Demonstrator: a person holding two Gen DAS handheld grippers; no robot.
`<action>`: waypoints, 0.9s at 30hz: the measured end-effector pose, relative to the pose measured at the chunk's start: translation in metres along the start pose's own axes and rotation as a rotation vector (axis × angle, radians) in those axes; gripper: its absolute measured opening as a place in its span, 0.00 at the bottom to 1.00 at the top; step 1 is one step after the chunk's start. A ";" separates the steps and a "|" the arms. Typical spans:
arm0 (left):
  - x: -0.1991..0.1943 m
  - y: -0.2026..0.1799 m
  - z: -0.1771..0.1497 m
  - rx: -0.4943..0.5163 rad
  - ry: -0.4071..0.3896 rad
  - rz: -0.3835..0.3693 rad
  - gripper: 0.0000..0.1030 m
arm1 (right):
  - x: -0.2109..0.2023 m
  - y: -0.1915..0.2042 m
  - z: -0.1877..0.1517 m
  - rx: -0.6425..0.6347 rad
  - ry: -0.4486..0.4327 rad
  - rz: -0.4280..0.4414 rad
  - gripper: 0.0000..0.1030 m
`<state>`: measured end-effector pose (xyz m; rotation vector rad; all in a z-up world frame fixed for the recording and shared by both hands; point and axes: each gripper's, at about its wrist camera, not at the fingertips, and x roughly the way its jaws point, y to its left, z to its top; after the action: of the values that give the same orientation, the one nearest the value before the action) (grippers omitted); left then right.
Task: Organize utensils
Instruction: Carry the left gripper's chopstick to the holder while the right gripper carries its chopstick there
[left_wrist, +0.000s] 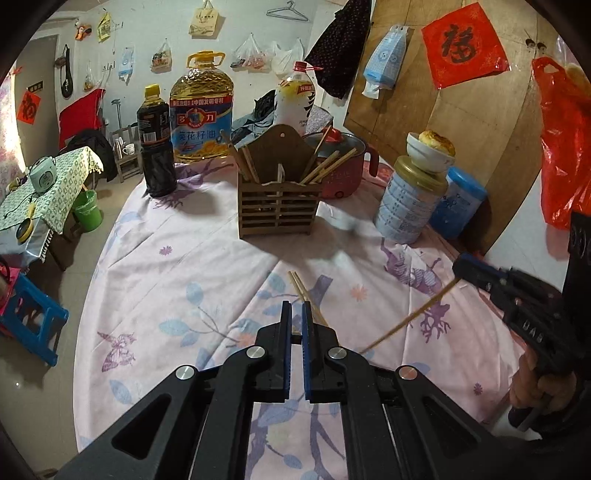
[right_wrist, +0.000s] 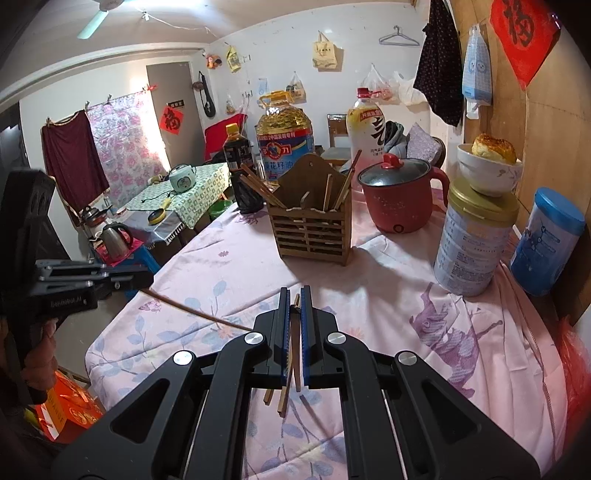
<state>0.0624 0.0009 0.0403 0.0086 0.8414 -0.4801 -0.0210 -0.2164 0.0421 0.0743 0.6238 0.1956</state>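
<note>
A slatted wooden chopstick holder (left_wrist: 279, 206) (right_wrist: 314, 229) stands mid-table with several chopsticks leaning in both its compartments. My left gripper (left_wrist: 296, 304) (right_wrist: 147, 278) is shut on a pair of chopsticks (left_wrist: 297, 286), pinched at the fingertips. They slant down to the right behind its right finger, above the flowered cloth (left_wrist: 177, 280). In the right wrist view one stick (right_wrist: 199, 314) runs from those tips toward my right gripper. My right gripper (right_wrist: 294, 290) (left_wrist: 458, 267) is shut on a bundle of chopsticks (right_wrist: 291, 354), whose ends stick out beneath the jaws.
Behind the holder stand a soy sauce bottle (left_wrist: 155, 144), a big oil jug (left_wrist: 201, 110) and a red electric pot (right_wrist: 399, 195). At the right are a tin (right_wrist: 472, 236) carrying a bowl with a bun, and a blue canister (right_wrist: 546, 243). The table drops off at the left.
</note>
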 end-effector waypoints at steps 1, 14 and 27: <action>0.001 0.002 0.002 -0.003 -0.007 0.000 0.05 | 0.000 0.000 -0.001 0.003 0.003 0.000 0.06; 0.021 0.006 0.005 -0.031 -0.035 -0.035 0.07 | -0.002 0.002 -0.005 0.033 -0.003 -0.009 0.06; -0.020 -0.010 0.055 0.031 -0.115 -0.018 0.05 | -0.031 -0.009 0.028 0.043 -0.124 -0.039 0.06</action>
<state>0.0863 -0.0104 0.0939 0.0025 0.7214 -0.5057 -0.0278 -0.2319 0.0818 0.1148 0.5059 0.1390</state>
